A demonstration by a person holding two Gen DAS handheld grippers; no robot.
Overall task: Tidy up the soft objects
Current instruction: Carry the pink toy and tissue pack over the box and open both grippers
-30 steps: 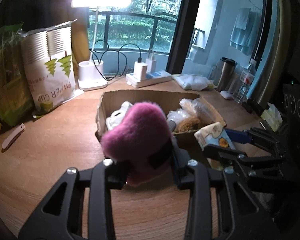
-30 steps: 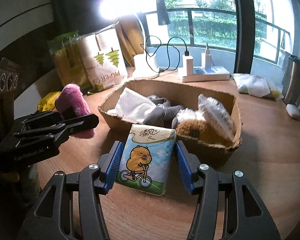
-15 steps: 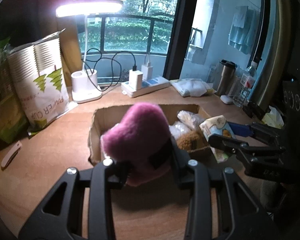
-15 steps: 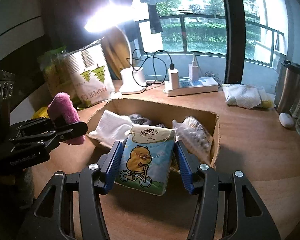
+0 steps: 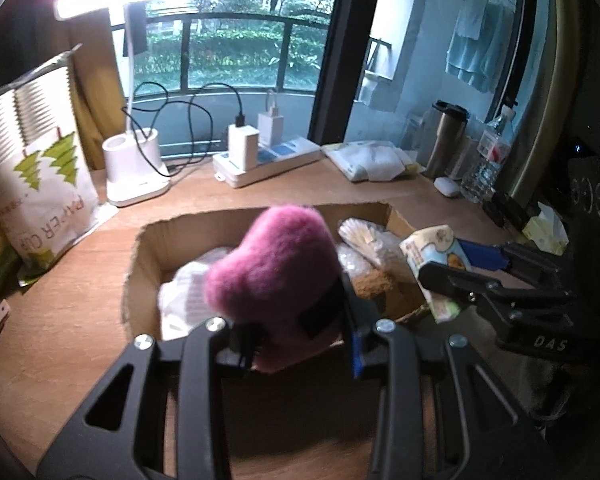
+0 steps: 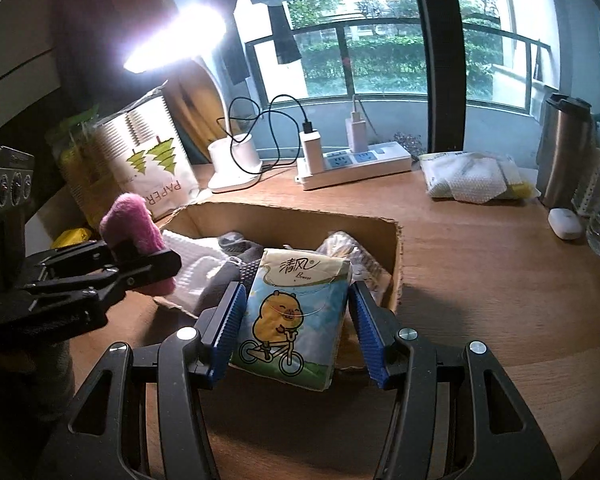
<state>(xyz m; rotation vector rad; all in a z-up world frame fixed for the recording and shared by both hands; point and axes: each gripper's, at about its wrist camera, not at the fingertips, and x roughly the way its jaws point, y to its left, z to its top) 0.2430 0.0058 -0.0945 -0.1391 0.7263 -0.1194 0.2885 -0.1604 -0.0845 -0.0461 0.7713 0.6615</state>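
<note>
My left gripper (image 5: 296,316) is shut on a fuzzy pink plush (image 5: 276,264) and holds it above the near edge of an open cardboard box (image 5: 148,248). The plush also shows in the right wrist view (image 6: 134,224). My right gripper (image 6: 296,312) is shut on a tissue pack (image 6: 296,312) with a cartoon bear on a bicycle, held over the box's near wall (image 6: 394,256). That pack shows in the left wrist view (image 5: 432,252) at the box's right side. Inside the box lie a white cloth (image 6: 196,264), a grey item (image 6: 236,248) and plastic-wrapped items (image 5: 360,236).
On the wooden desk (image 6: 480,272) behind the box stand a lit desk lamp (image 5: 136,168), a power strip with chargers (image 6: 356,164) and a paper-cup bag (image 5: 40,176). A wipes pack (image 6: 468,176), a steel tumbler (image 6: 564,148) and a white earbud case (image 6: 564,222) sit right.
Both grippers have risen and moved forward with their loads, from in front of the box to above it; I now look down into the box. Neither grip has changed.
</note>
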